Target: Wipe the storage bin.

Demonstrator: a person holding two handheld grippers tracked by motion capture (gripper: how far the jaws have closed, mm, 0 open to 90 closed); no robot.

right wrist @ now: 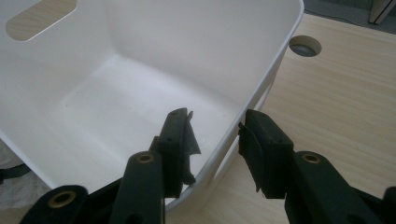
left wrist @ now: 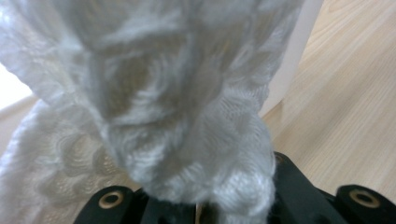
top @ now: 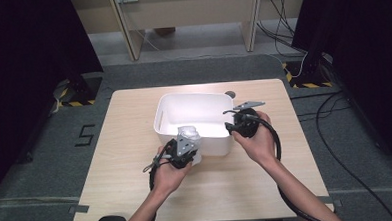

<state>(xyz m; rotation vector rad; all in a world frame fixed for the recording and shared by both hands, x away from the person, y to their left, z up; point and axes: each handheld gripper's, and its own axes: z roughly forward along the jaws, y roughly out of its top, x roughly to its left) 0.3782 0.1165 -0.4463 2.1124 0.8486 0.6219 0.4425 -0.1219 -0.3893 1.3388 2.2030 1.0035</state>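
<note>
The left gripper (top: 188,141) pinches a white knitted cloth (left wrist: 154,93) bunched just ahead of its jaws at the white bin's (top: 220,145) near wall, likely to lift it in, while the right gripper (right wrist: 215,140), jaws spread astride the rim, seemingly steadies it.

I am seeing the wooden table (top: 137,193) evenly lit from overhead, while black curtains beside it are swallowing the light. Soft shadows are falling just under the white bin (top: 194,110). In the left gripper view the white knitted cloth (left wrist: 154,102) is sitting too close and blurring heavily. The right gripper view is staying sharp, with the bin's inner wall glowing mildly.
</note>
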